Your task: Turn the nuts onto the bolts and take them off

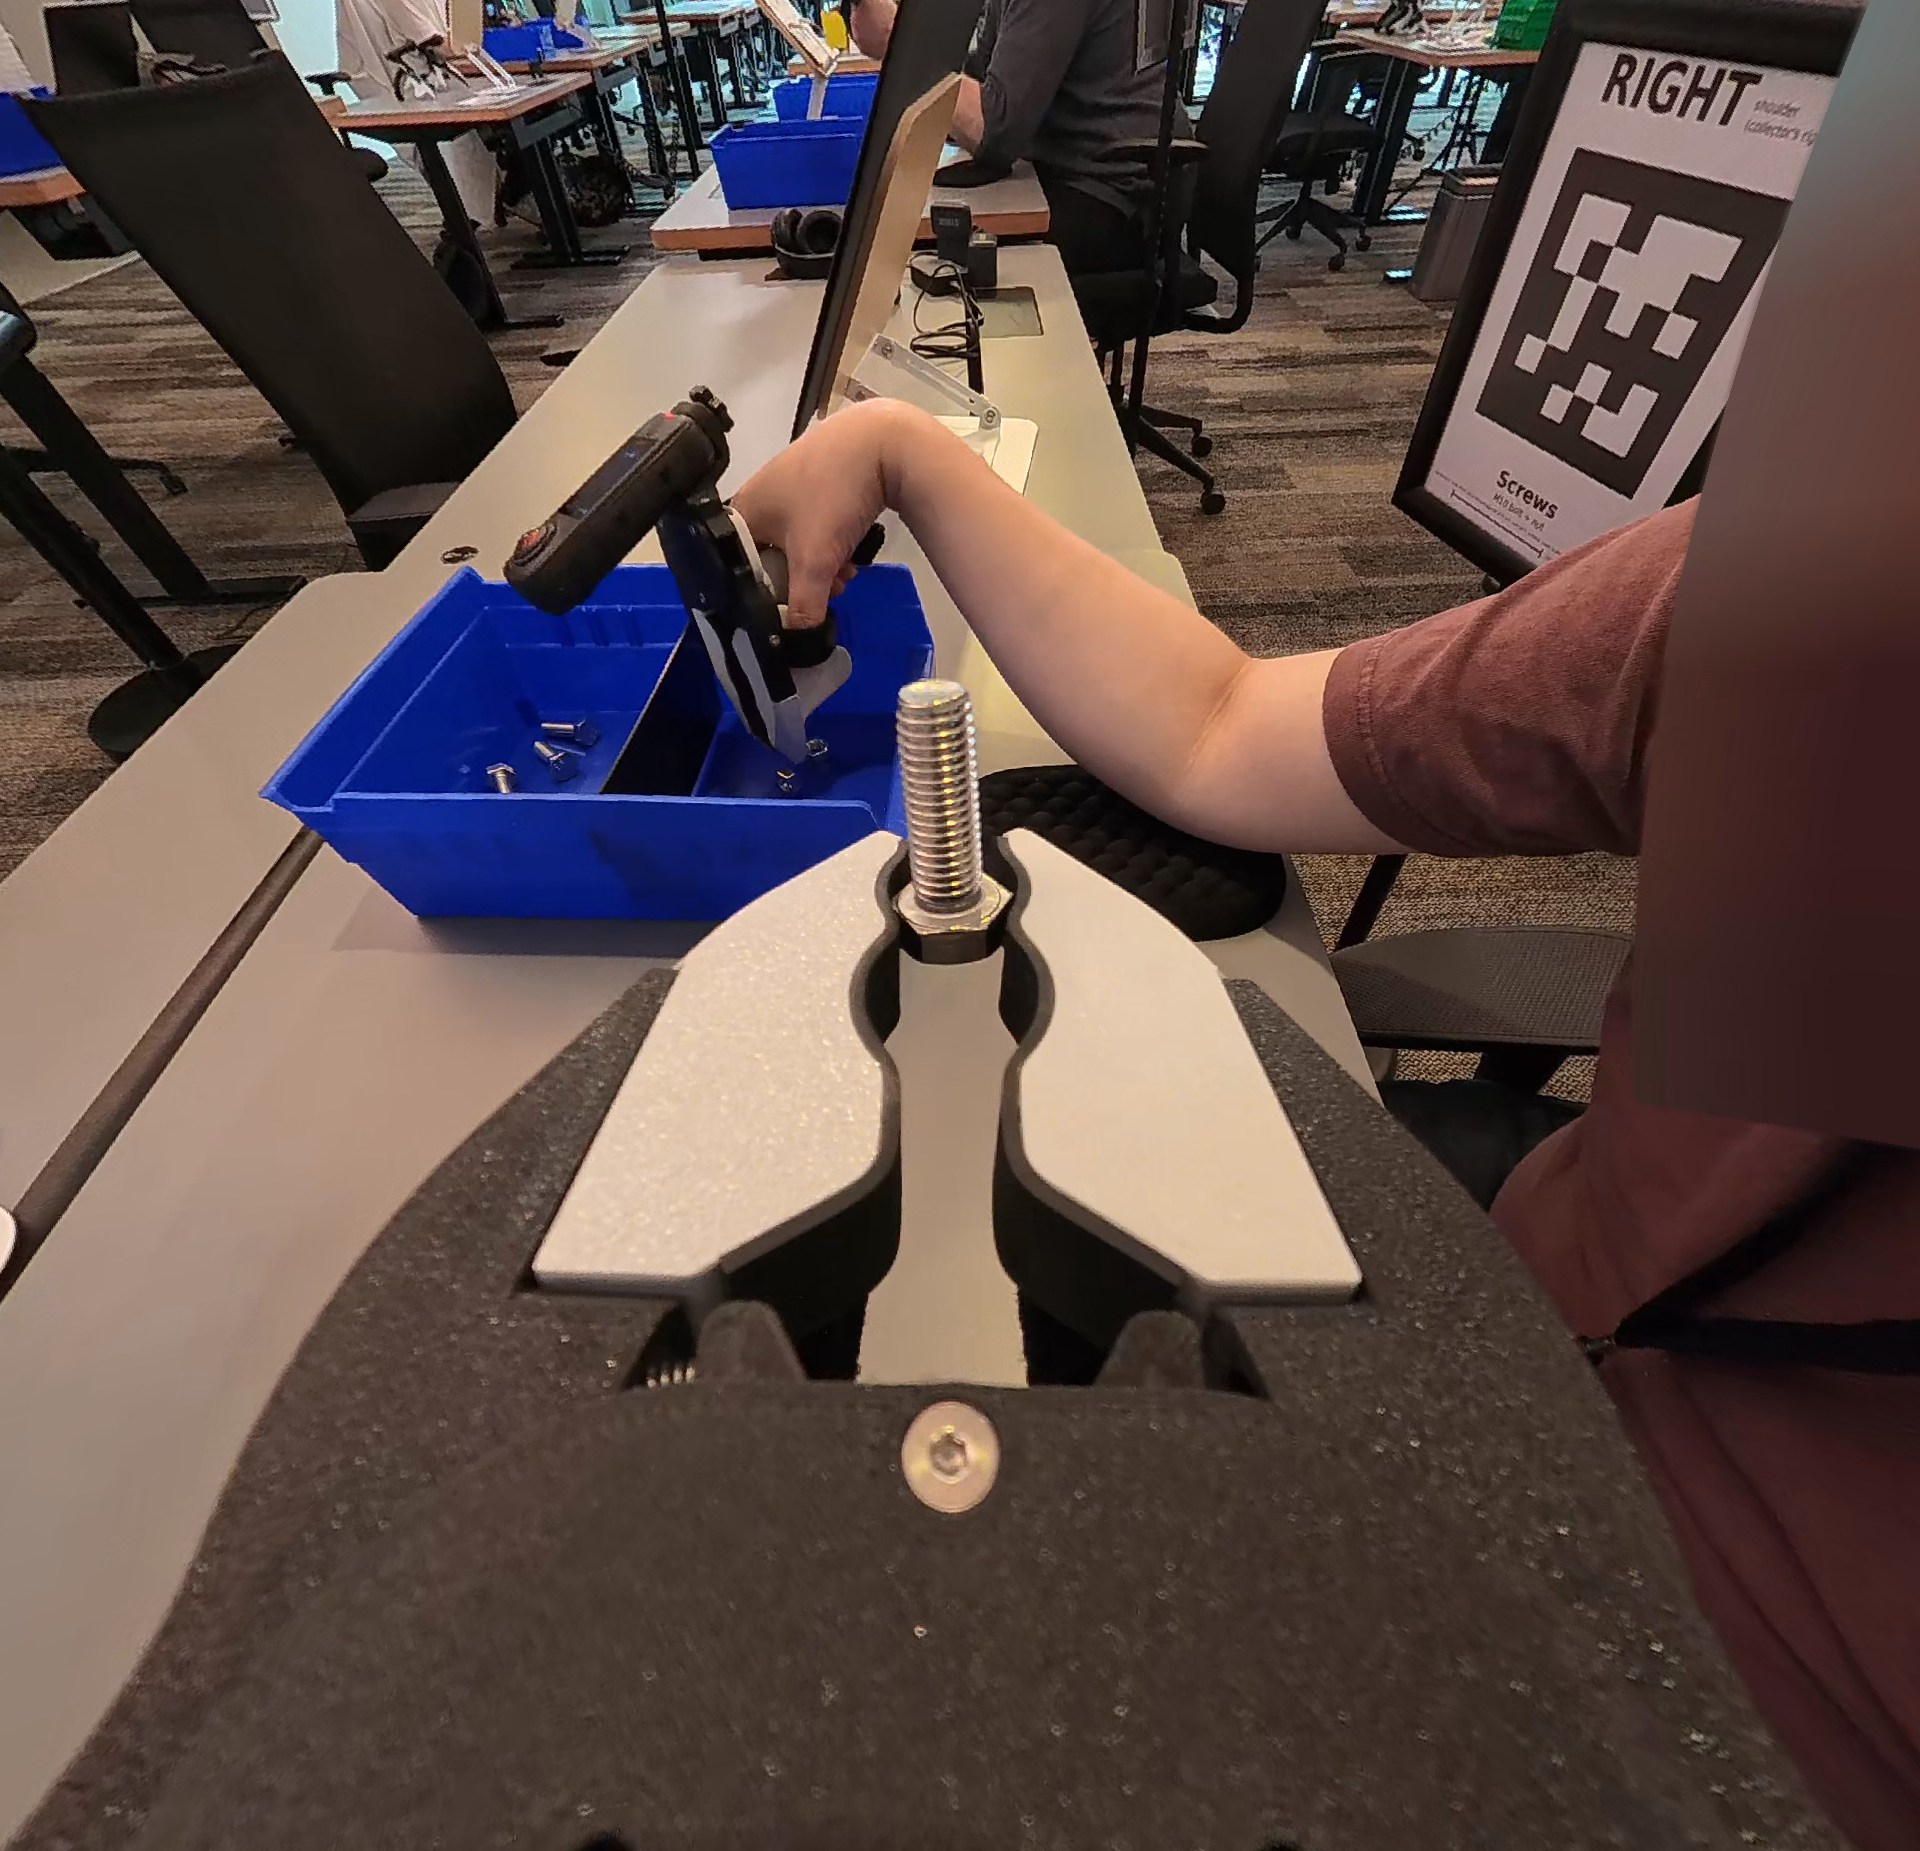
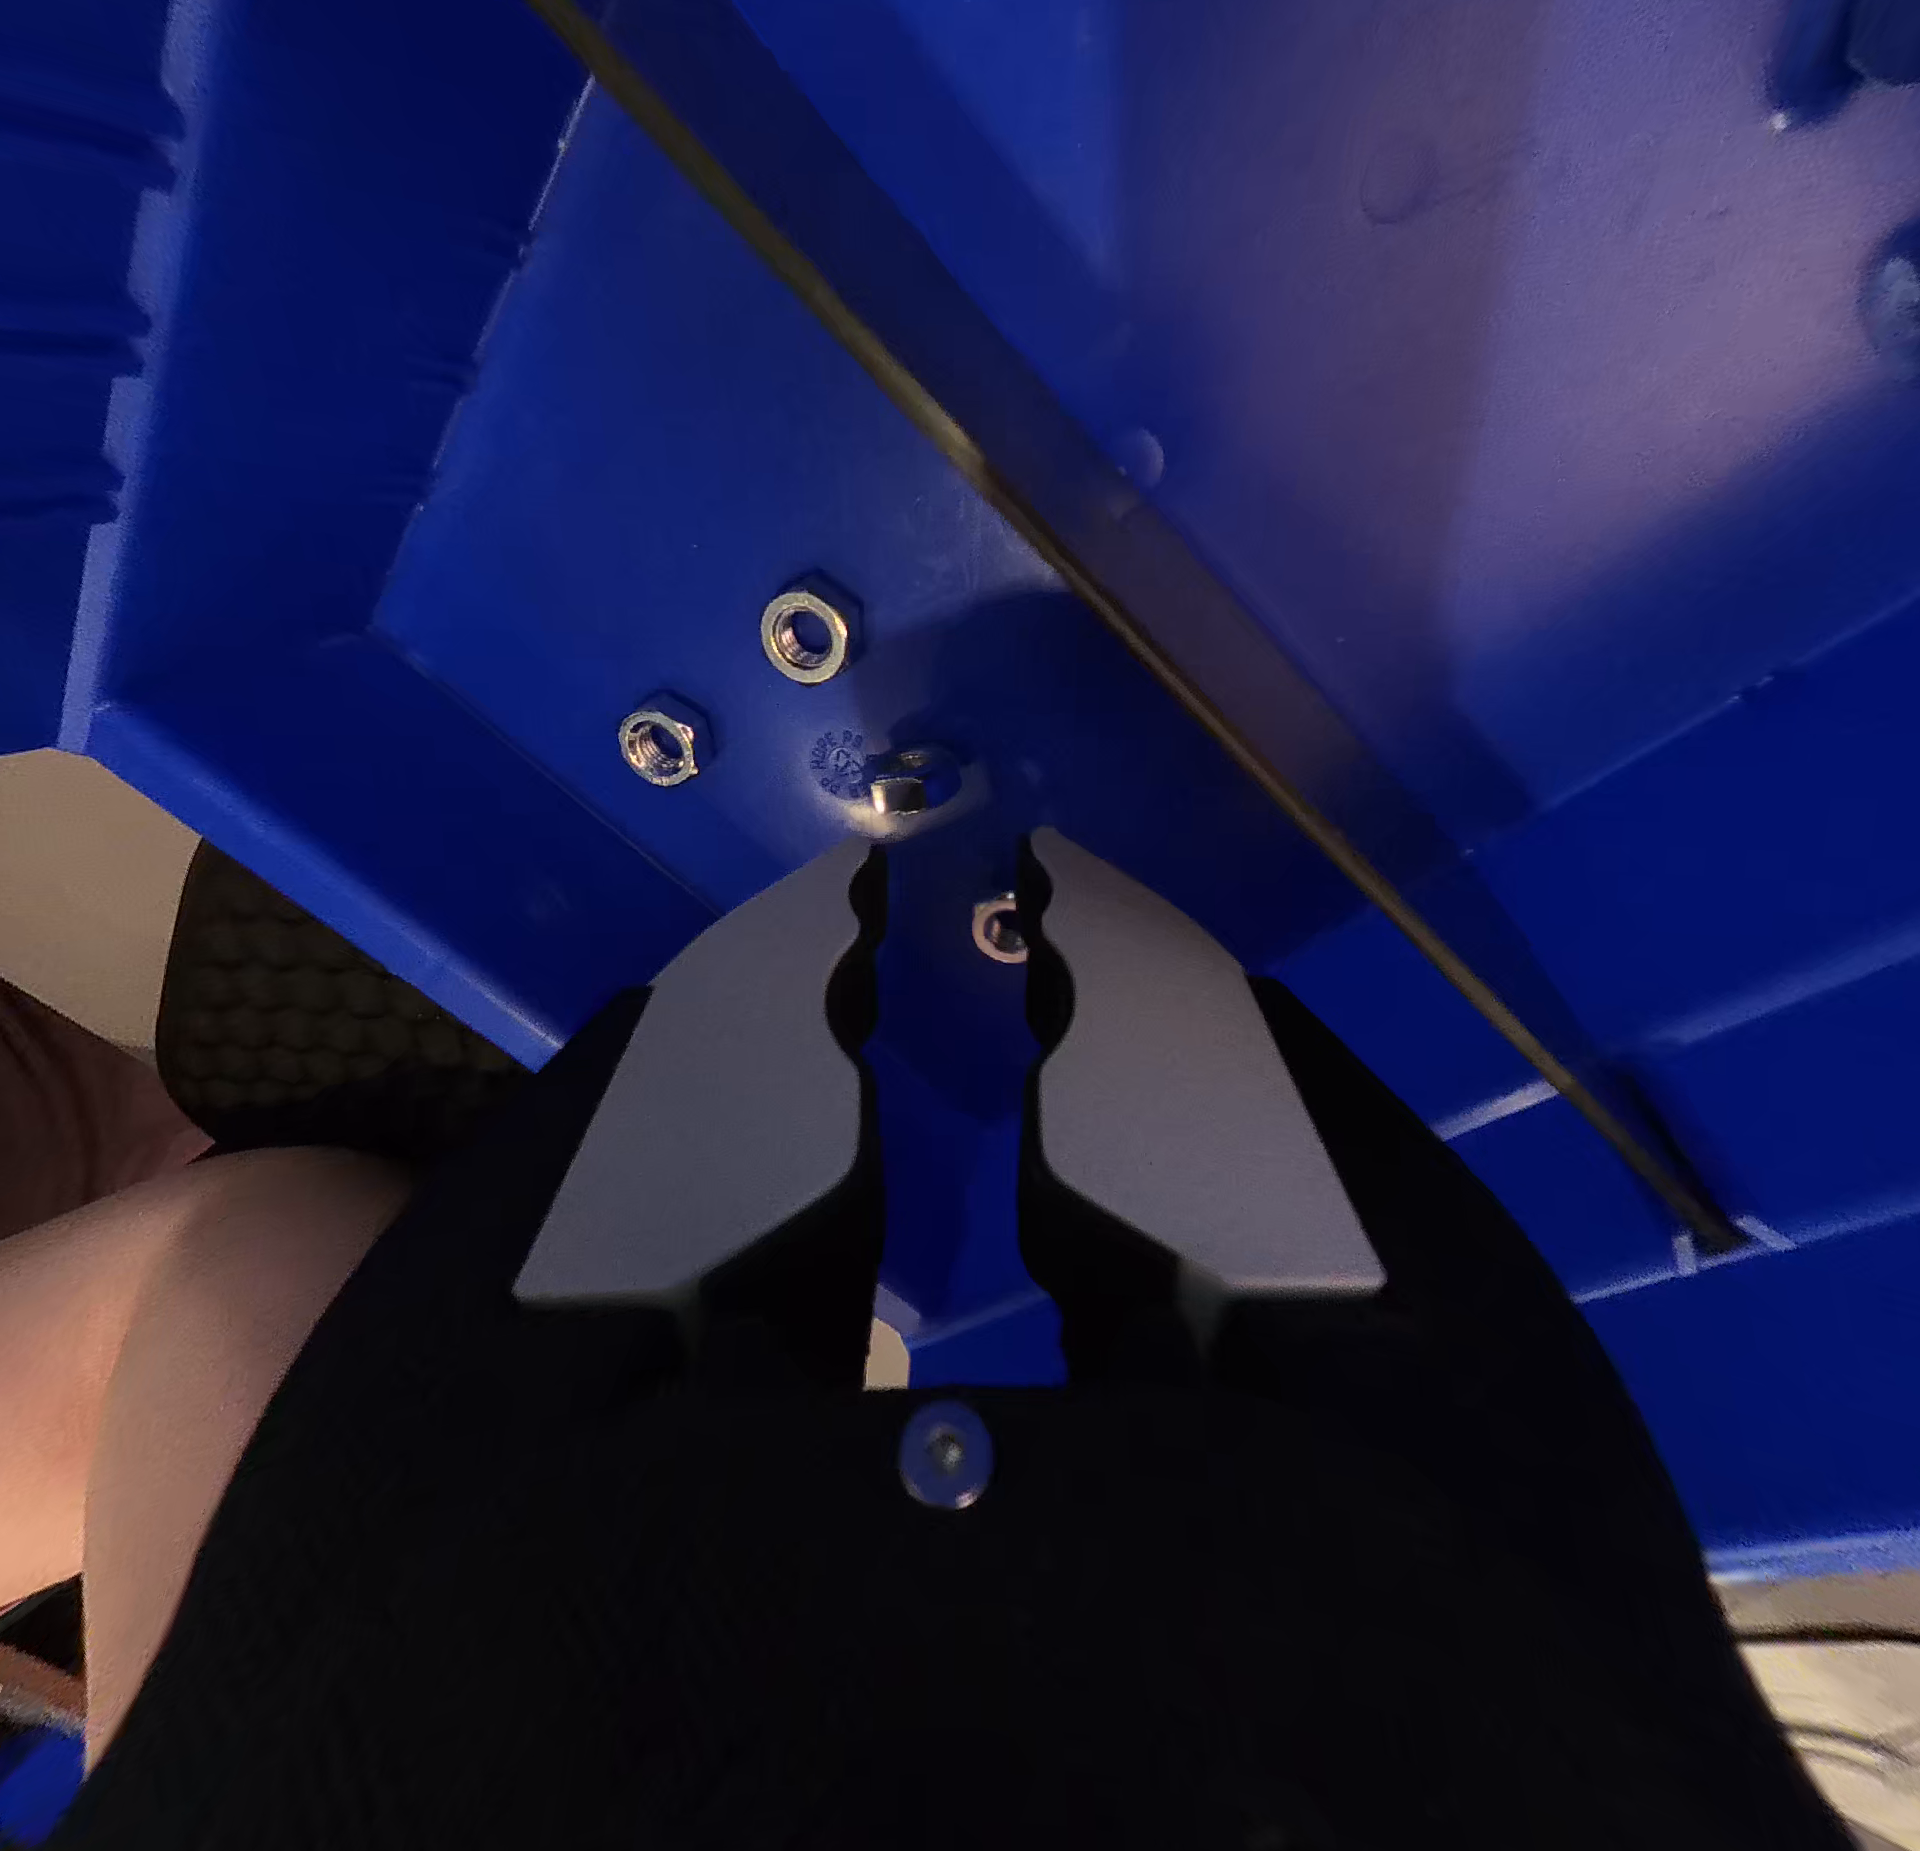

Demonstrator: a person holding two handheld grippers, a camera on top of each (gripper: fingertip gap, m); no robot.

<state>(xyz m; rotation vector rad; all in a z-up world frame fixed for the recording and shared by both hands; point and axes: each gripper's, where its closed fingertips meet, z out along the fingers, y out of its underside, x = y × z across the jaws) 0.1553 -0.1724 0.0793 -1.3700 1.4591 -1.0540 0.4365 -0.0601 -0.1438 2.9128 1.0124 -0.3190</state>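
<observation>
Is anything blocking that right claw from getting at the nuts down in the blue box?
Nothing visible does. The right gripper hangs open just above the loose nuts in the blue bin, on their side of the dark divider.

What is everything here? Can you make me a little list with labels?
place: grey table
box: blue bin with a divider
left gripper: shut on the bolt, thread pointing up
right gripper: open, down inside the nut side of the bin
nuts: four loose nuts on the bin floor, one partly between the fingers
other side: spare bolts lying loose
next step, probably: pick up a nut
</observation>
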